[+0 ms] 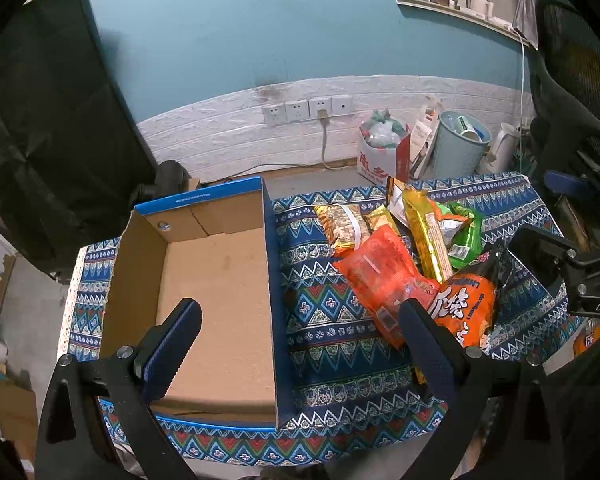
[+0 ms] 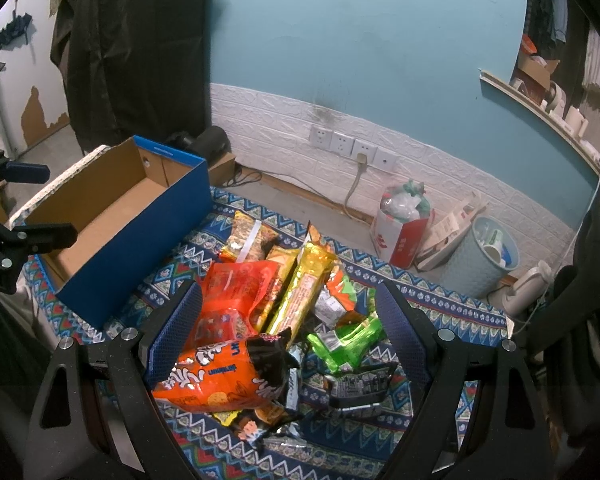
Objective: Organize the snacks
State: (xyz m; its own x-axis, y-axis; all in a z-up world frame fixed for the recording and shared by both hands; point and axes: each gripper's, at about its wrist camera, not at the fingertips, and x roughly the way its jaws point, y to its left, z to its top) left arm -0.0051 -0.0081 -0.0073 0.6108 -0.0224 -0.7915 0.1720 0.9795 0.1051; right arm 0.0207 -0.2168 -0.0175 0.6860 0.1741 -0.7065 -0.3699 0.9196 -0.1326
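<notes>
An open blue cardboard box, empty, sits at the left of the patterned cloth; it also shows in the right wrist view. A pile of snack packets lies to its right: an orange-red bag, a gold pack, a green pack, an orange-and-black bag. My left gripper is open above the box's right wall. My right gripper is open over the pile, its fingers either side of the orange-and-black bag, orange-red bag and green pack.
The blue patterned cloth covers a low surface. Behind it on the floor stand a red-white bag, a pale blue bin and a white kettle. Wall sockets with a cable are on the white brick panel.
</notes>
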